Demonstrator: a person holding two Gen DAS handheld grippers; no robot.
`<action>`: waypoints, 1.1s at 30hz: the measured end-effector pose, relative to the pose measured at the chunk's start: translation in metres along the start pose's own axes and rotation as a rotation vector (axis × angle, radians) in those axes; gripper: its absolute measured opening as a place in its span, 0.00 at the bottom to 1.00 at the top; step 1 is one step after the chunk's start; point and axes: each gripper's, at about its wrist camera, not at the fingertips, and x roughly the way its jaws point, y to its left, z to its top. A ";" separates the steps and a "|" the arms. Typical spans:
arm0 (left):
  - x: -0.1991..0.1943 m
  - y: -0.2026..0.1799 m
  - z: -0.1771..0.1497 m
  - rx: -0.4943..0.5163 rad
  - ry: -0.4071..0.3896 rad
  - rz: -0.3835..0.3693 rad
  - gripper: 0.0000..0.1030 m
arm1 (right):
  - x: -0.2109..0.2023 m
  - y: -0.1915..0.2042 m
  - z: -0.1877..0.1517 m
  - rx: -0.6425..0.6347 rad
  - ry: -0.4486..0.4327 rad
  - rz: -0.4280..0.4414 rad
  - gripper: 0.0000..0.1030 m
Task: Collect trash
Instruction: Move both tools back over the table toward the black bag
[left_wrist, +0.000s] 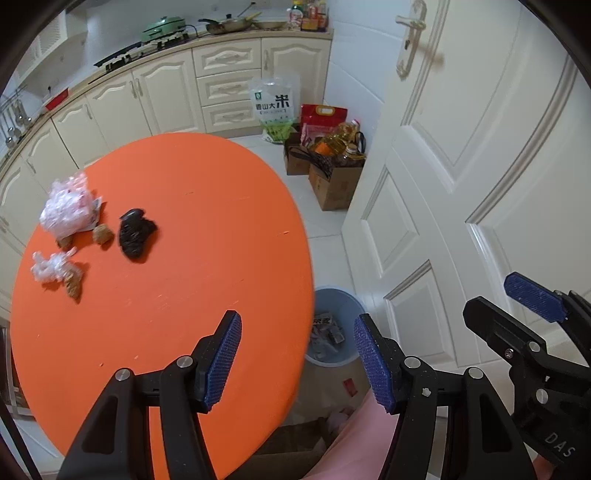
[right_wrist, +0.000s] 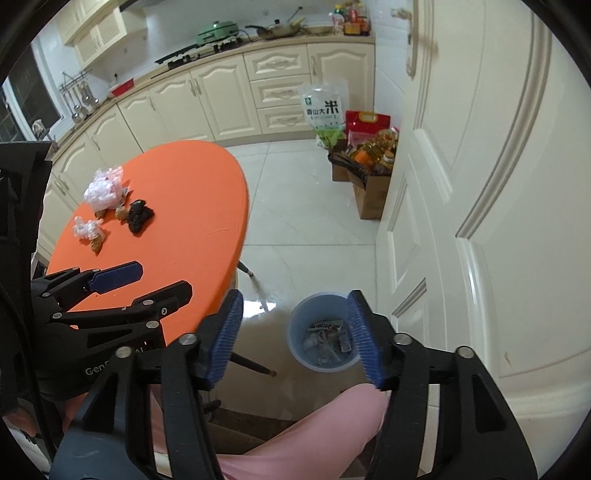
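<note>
Trash lies on the far left of the round orange table (left_wrist: 192, 229): a crumpled clear-and-pink plastic bag (left_wrist: 68, 206), a black crumpled bag (left_wrist: 135, 234), a small clear wrapper (left_wrist: 48, 266) and brown lumps (left_wrist: 102, 233). The same pile (right_wrist: 136, 218) shows in the right wrist view. A light blue bin (left_wrist: 343, 297) stands on the floor by the table's right edge, with wrappers inside. My left gripper (left_wrist: 297, 328) hangs open over the table's near edge, holding nothing. My right gripper (right_wrist: 295, 306) is open above the bin (right_wrist: 299, 328), nothing between its fingers.
A white panelled door (left_wrist: 461, 166) stands close on the right. Cardboard boxes with oil bottles (left_wrist: 332, 162) and a rice bag (left_wrist: 275, 103) sit by the cream cabinets (left_wrist: 166, 88). A person's pink-clad leg (right_wrist: 303, 435) is below the grippers. Table legs (right_wrist: 251, 273) slant over the floor.
</note>
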 end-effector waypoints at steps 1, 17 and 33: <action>-0.004 0.004 -0.005 -0.006 -0.005 0.002 0.58 | -0.003 0.007 -0.001 -0.009 -0.003 0.000 0.57; -0.093 0.120 -0.089 -0.195 -0.119 0.114 0.72 | -0.021 0.141 -0.013 -0.213 -0.032 0.031 0.85; -0.133 0.224 -0.146 -0.448 -0.101 0.255 0.73 | 0.026 0.252 -0.010 -0.349 0.050 0.185 0.85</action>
